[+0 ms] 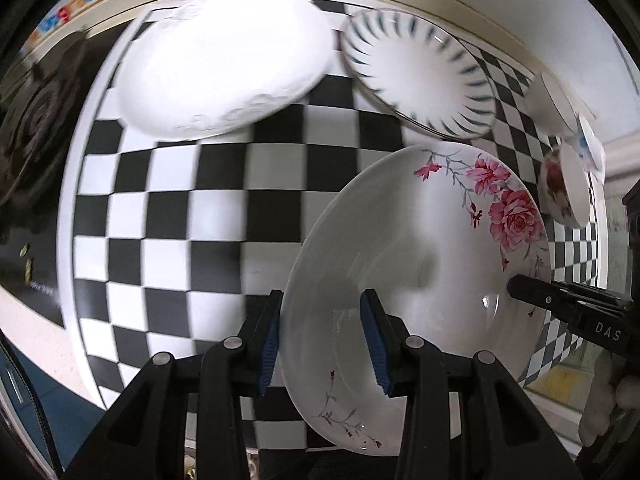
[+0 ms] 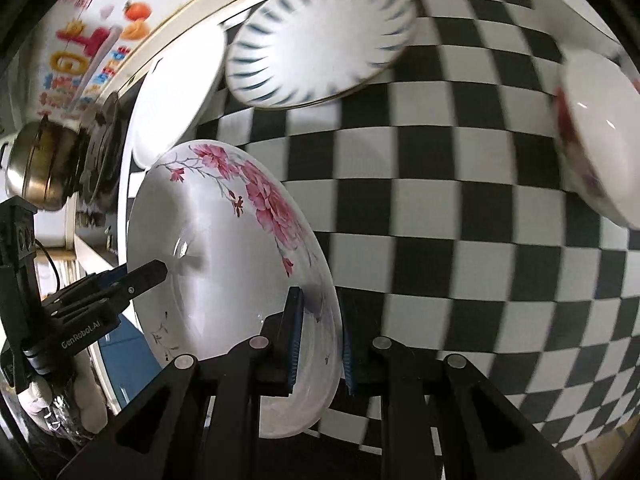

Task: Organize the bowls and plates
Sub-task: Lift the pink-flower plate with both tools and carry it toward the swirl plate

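Observation:
A white plate with pink flowers [image 1: 420, 264] is held above the checkered table by both grippers. My left gripper [image 1: 324, 340] is shut on its near rim. My right gripper [image 2: 318, 340] is shut on the opposite rim of the same plate [image 2: 224, 248]; its fingers [image 1: 532, 290] show at the right of the left wrist view. A plain white embossed plate [image 1: 224, 68] and a blue-striped plate [image 1: 420, 72] lie at the back. A floral bowl [image 1: 564, 188] stands to the right, also in the right wrist view [image 2: 596, 136].
The black-and-white checkered tabletop [image 1: 200, 220] spreads under everything, with a cream wall edge behind. Two more small bowls [image 1: 556, 100] sit at the far right. A metal pot [image 2: 40, 164] stands on a stove at the left.

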Action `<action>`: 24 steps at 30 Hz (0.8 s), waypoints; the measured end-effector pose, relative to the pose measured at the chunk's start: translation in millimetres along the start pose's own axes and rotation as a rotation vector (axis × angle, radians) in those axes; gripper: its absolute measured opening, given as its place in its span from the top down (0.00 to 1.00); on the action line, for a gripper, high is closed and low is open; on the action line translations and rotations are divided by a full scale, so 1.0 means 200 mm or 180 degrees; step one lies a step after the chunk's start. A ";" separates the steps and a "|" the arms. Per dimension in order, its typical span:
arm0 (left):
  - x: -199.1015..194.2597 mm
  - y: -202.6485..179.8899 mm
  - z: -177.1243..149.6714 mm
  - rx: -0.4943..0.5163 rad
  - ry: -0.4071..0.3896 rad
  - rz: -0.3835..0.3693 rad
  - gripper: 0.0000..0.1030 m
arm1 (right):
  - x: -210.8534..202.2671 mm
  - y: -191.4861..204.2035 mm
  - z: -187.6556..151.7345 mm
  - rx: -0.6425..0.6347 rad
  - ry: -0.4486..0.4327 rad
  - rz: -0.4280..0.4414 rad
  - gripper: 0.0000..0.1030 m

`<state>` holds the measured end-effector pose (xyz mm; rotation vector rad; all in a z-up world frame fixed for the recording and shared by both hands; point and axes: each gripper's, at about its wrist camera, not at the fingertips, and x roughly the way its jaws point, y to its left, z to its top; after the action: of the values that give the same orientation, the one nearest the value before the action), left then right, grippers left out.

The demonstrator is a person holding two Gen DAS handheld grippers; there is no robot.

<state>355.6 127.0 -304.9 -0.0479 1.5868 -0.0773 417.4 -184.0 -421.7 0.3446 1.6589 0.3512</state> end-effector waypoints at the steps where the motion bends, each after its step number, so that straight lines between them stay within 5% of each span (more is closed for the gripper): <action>1: 0.04 -0.05 0.01 0.0026 0.0014 0.0009 0.65 | -0.01 -0.04 -0.01 0.0041 -0.0007 -0.0001 0.81; 13: 0.32 -0.28 0.12 0.0206 0.0205 0.0080 0.65 | 0.03 -0.30 -0.05 0.0196 0.0032 -0.0066 0.81; 24: 0.35 -0.37 0.14 0.0165 0.0167 0.0184 0.65 | 0.07 -0.34 -0.02 0.0129 0.0107 -0.0075 0.81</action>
<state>380.6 46.6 -369.7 0.0408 1.6368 -0.0751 409.5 -239.8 -463.5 0.3507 1.7035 0.3075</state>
